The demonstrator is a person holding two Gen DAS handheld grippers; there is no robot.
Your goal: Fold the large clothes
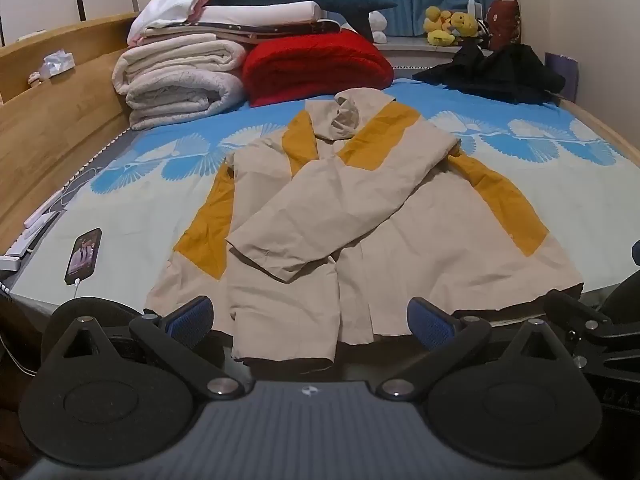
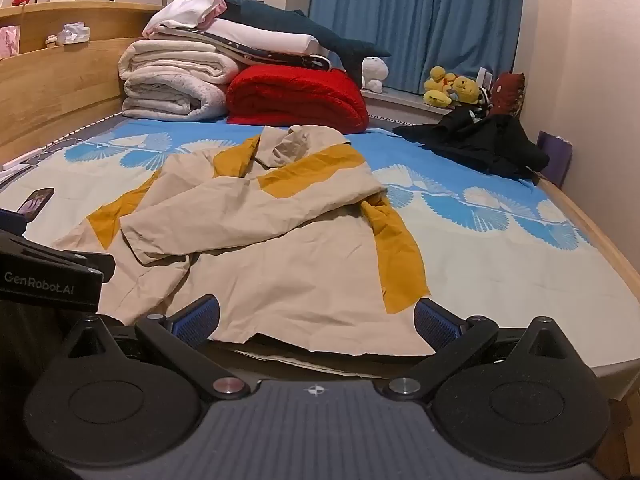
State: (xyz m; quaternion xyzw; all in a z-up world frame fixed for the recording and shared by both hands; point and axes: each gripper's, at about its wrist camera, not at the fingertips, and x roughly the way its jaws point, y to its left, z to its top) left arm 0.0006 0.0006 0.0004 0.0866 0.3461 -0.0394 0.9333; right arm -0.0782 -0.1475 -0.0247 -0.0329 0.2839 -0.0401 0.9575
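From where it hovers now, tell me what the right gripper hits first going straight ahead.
Most likely the beige jacket: its near hem lies between the open jaws of the right gripper, though depth is hard to judge.

Beige-mustard hooded jacket [image 1: 360, 216] flat on bed, one sleeve folded across.

Jacket [image 1: 352, 216] mid-bed [image 1: 560, 200], blankets [image 1: 180, 80] behind, phone [image 1: 84, 256] left.

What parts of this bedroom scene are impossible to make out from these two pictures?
- Jacket hem: hidden behind the left tongs in the left wrist view.
- Phone screen: too small to read; in the right wrist view the other tool cuts it off.
- Plush toys: too small for detail.
- Black clothes: too dark to tell the garment.
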